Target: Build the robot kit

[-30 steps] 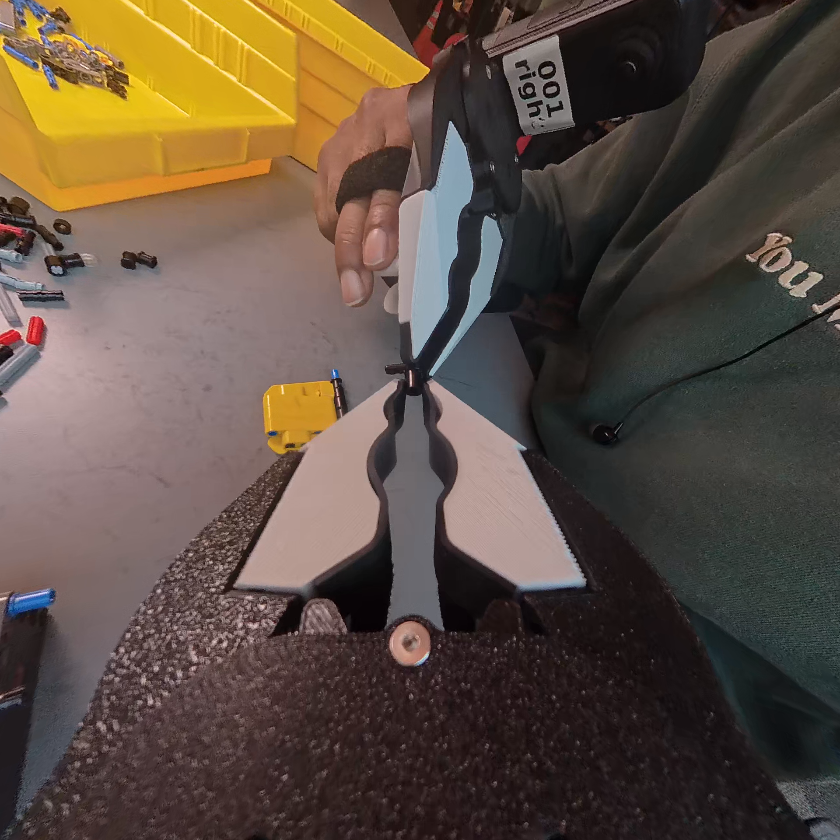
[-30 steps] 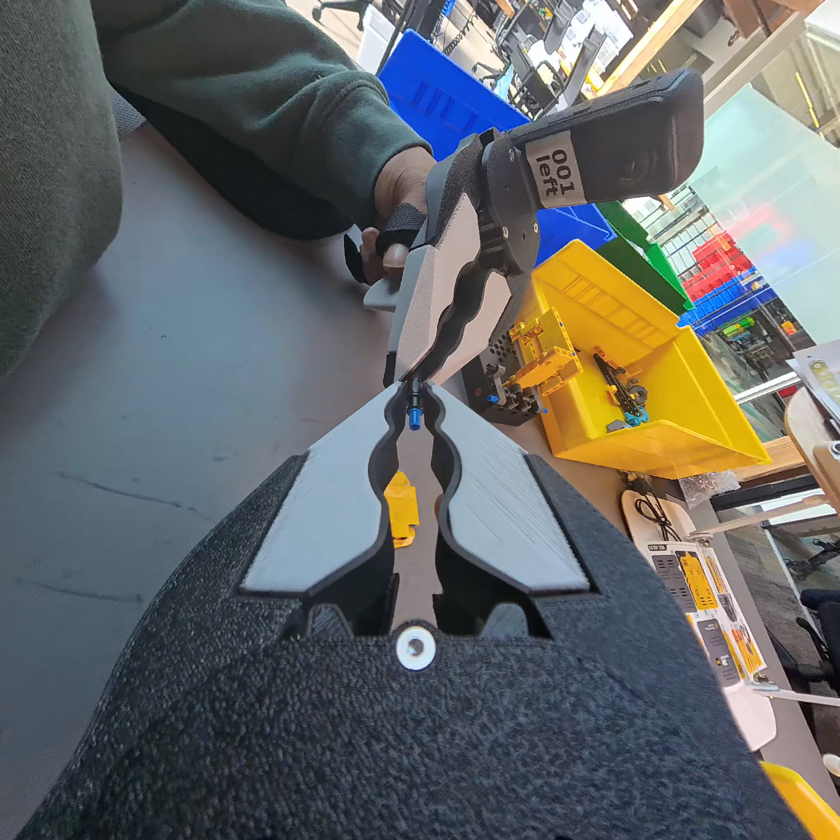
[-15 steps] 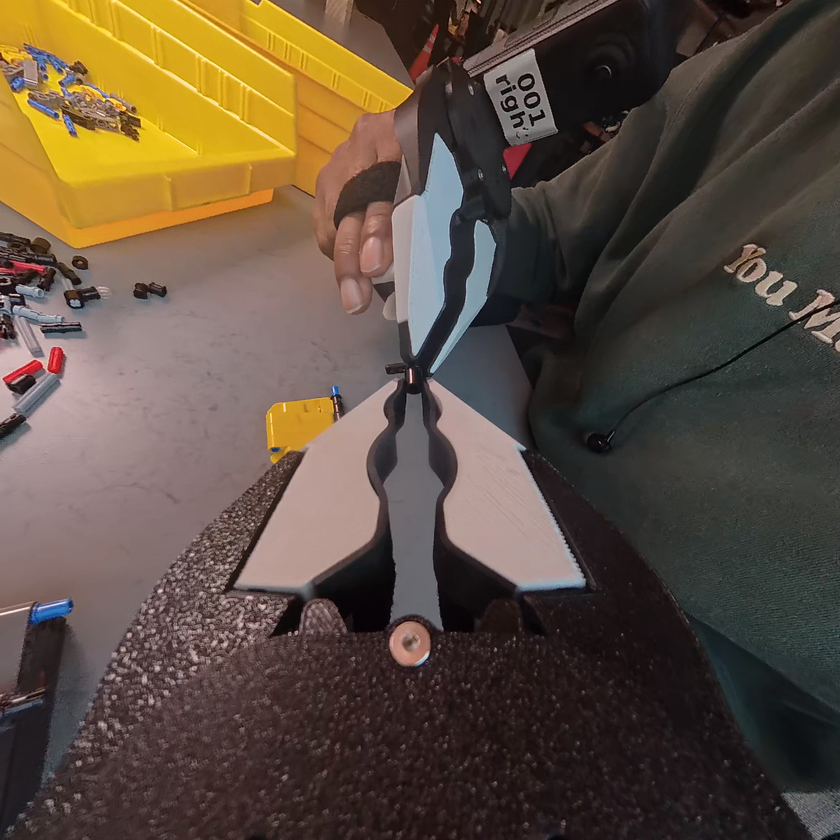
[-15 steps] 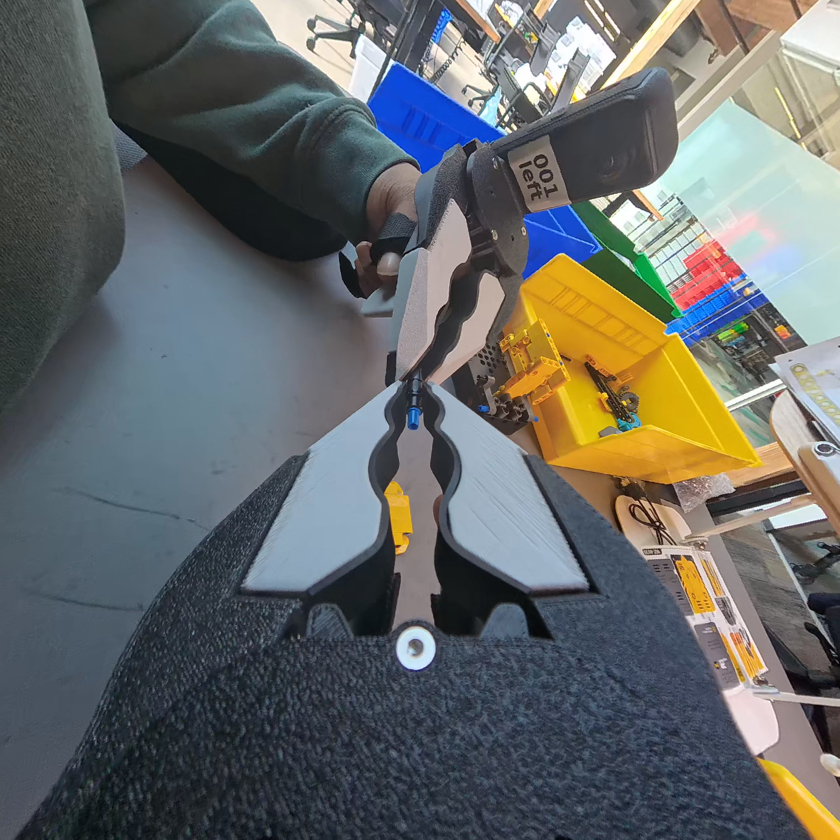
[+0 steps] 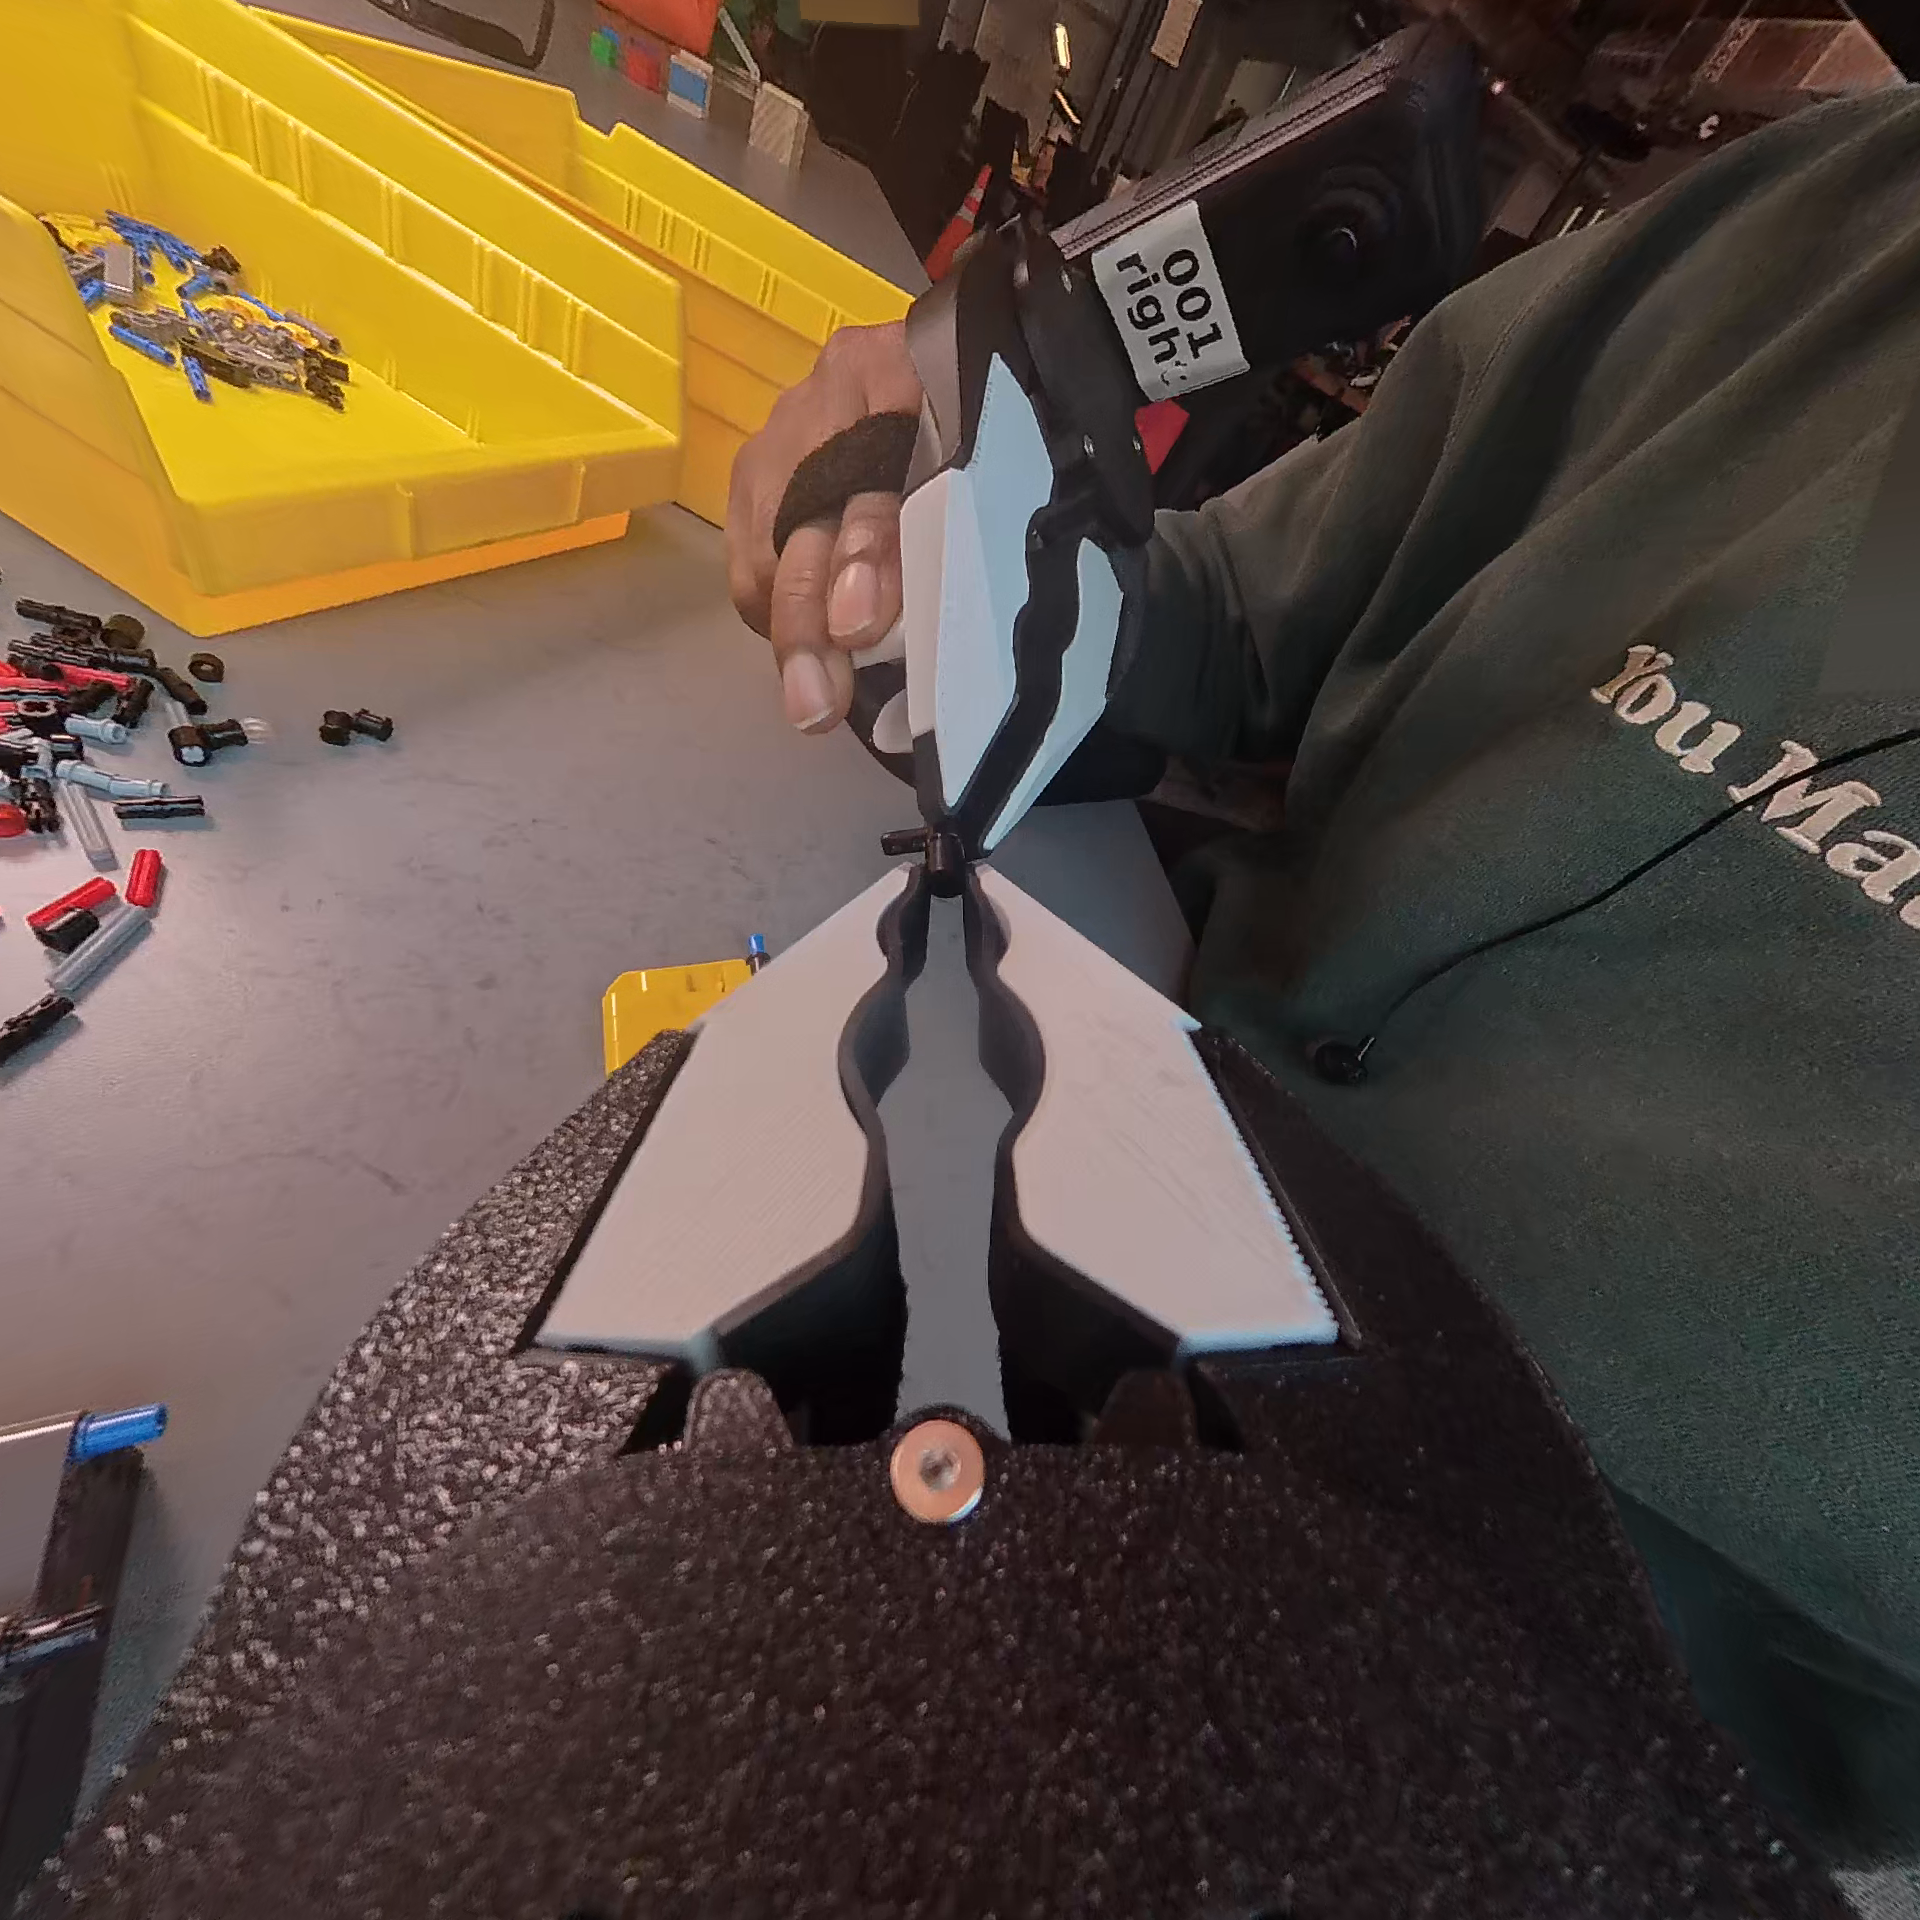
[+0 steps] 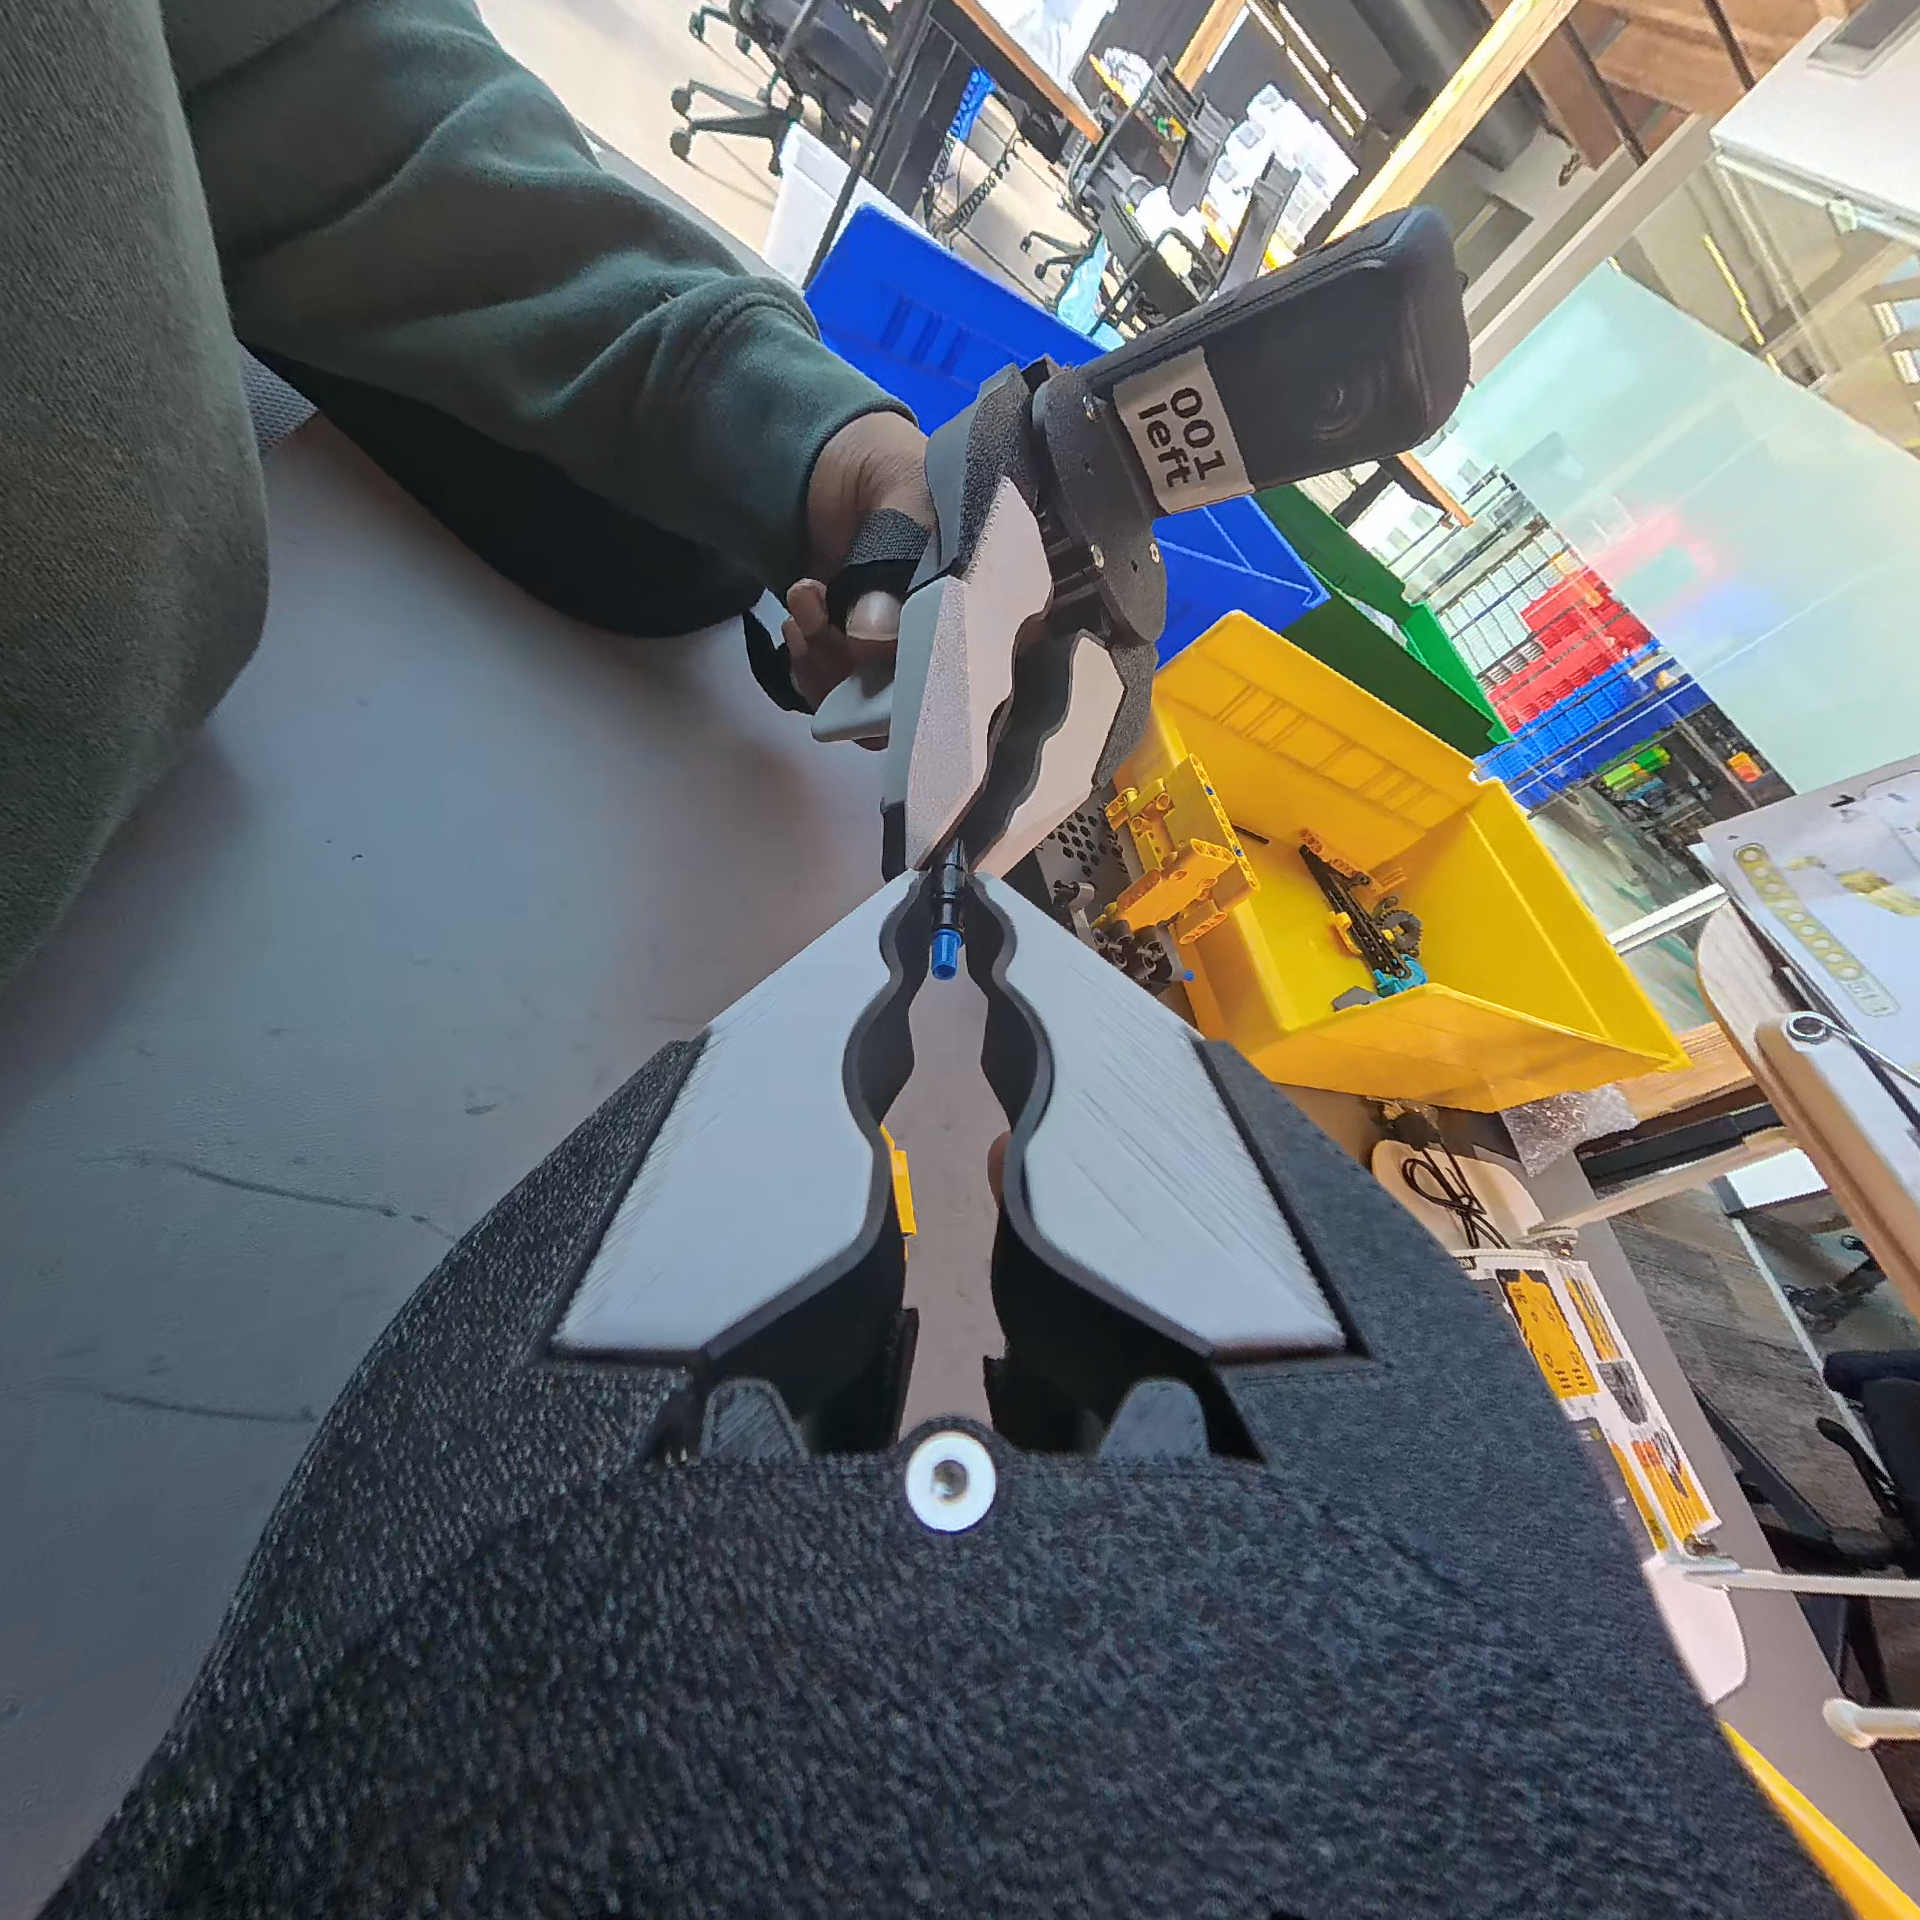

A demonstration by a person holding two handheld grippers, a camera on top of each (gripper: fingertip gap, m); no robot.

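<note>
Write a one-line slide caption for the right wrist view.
Two handheld grippers meet tip to tip on a small black-and-blue pin above a grey table, yellow parts bin behind.

Small black connector piece (image 5: 940, 854) with short cross-pin, pinched at left gripper (image 5: 943, 883) tips, meeting black pin with blue end (image 6: 945, 925), clamped at right gripper (image 6: 943, 902) tips, above grey table.
</note>
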